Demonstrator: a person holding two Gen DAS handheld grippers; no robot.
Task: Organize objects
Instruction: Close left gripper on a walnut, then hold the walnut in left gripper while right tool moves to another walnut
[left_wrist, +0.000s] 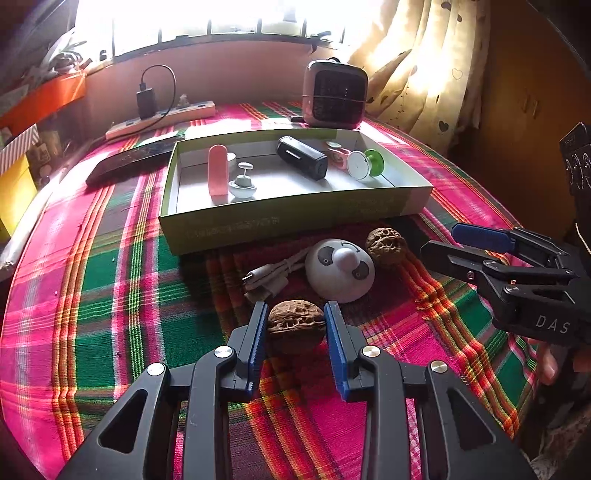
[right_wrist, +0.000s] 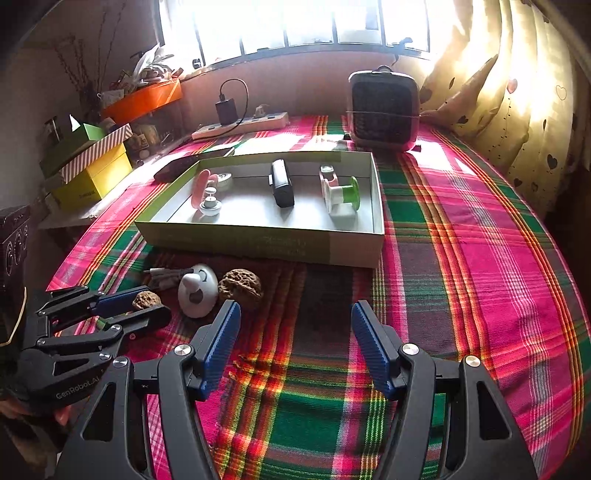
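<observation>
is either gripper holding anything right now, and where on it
The left gripper is shut on a walnut, its blue pads against the nut's two opposite sides; it still rests on the tablecloth. The right gripper is open and empty.

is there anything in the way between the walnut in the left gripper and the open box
Yes. The white panda-faced dome and a bundled white cable lie on the cloth between the walnut clamped by the left gripper and the box's near wall. That wall must also be cleared; lifting over them looks enough.
</observation>
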